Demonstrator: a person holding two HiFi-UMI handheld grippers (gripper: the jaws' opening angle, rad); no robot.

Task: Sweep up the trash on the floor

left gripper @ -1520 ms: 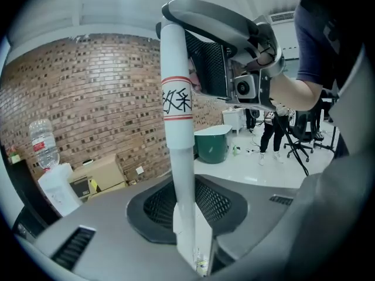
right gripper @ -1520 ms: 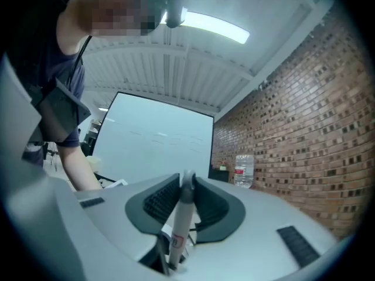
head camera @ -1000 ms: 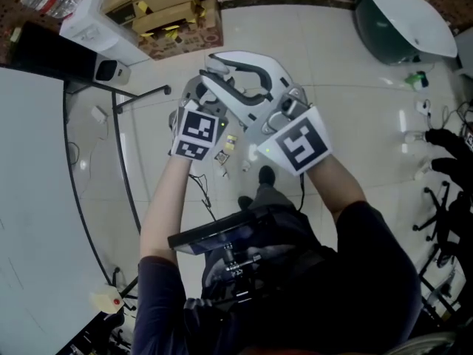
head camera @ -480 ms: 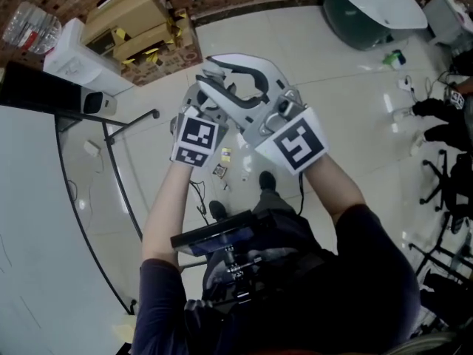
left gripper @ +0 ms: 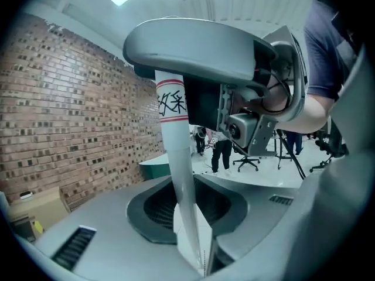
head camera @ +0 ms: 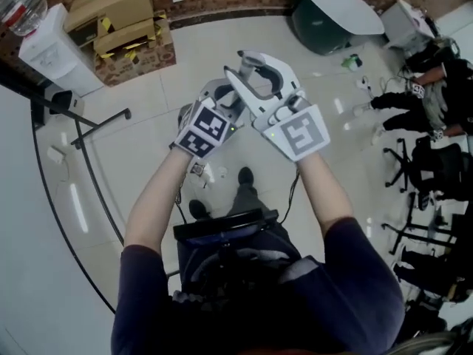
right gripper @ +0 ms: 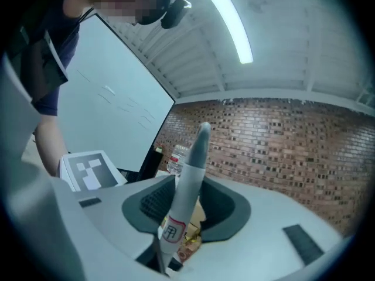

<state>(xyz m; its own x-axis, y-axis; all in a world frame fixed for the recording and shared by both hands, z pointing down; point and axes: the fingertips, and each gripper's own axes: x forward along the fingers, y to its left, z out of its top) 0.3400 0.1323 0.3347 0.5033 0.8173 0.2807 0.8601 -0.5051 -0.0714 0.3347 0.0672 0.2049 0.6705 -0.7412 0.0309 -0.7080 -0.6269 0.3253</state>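
As right gripper [right gripper: 196, 202] opens around grey-tipped handle [right gripper: 190, 163], left gripper [left gripper: 190, 201] seemingly clamps white handle [left gripper: 176, 139].

A red-edged label [right gripper: 171, 233] low on the pole [right gripper: 188, 174], seen in the right gripper view, bears one handwritten character, 用. In the left gripper view a red-edged sticker [left gripper: 171, 101] wraps the pole higher up and carries black handwritten characters, too skewed to read with certainty. In the head view, the left cube [head camera: 203, 130] and the right cube [head camera: 298, 133] each show a black-and-white square marker: coded patterns, no letters or numbers. Print on the cardboard boxes [head camera: 118, 21] at far left is too small to make out.
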